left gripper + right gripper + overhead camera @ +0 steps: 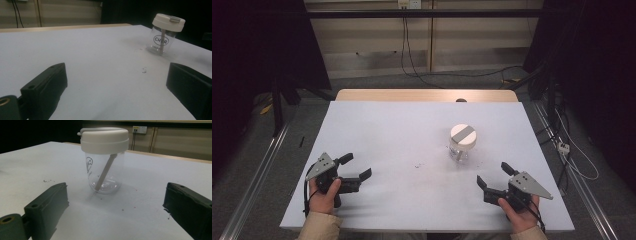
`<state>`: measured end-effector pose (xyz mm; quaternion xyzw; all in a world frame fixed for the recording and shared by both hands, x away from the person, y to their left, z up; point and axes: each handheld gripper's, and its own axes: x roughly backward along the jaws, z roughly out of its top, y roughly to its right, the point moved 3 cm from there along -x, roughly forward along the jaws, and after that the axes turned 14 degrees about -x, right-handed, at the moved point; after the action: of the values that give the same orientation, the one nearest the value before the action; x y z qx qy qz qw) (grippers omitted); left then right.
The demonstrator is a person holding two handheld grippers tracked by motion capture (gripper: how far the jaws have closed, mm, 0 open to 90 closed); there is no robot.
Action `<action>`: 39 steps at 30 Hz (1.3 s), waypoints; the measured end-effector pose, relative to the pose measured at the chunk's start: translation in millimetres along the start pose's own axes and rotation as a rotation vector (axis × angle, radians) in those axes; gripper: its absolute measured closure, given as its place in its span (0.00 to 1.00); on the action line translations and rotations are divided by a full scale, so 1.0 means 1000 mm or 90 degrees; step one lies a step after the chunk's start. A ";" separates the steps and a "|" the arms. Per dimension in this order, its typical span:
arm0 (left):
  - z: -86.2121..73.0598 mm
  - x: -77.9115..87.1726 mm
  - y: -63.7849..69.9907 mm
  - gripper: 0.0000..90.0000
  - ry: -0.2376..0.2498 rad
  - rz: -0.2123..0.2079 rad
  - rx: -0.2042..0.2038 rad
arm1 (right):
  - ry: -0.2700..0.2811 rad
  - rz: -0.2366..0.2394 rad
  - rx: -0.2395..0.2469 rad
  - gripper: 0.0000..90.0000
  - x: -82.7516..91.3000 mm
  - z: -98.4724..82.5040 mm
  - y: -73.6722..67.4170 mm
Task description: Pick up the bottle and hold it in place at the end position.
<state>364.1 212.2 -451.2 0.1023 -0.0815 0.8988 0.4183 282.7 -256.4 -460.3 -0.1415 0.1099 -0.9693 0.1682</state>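
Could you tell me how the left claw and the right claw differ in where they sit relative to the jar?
The right claw sits near the jar, which looms large between its jaws in its own view; the left claw is across the table, so the jar looks small and off to one side. Both are open, empty, and low over the table.

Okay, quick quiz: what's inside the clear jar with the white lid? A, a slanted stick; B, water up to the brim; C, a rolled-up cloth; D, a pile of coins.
A: the right gripper view shows a pale stick leaning at a slant inside the clear jar, under the white lid, with nothing else in it.
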 end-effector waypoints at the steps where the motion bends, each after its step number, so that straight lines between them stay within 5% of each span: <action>1: 0.000 0.000 0.000 0.03 0.001 -0.001 -0.002 | 0.001 -0.001 0.000 0.06 -0.001 0.000 0.000; 11: 0.001 0.005 0.003 0.04 0.005 -0.004 -0.015 | -0.003 0.009 0.013 0.06 -0.017 0.005 -0.002; 22: 0.003 0.002 0.003 0.03 0.011 -0.008 -0.022 | -0.045 -0.019 0.029 0.07 -0.056 0.012 0.005; 39: 0.001 0.003 0.007 0.03 -0.003 -0.021 -0.037 | -0.074 -0.008 0.020 0.05 -0.103 0.021 -0.005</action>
<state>356.9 209.9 -449.7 0.0939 -0.1069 0.8887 0.4359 380.8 -218.9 -463.6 -0.1952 0.0838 -0.9622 0.1703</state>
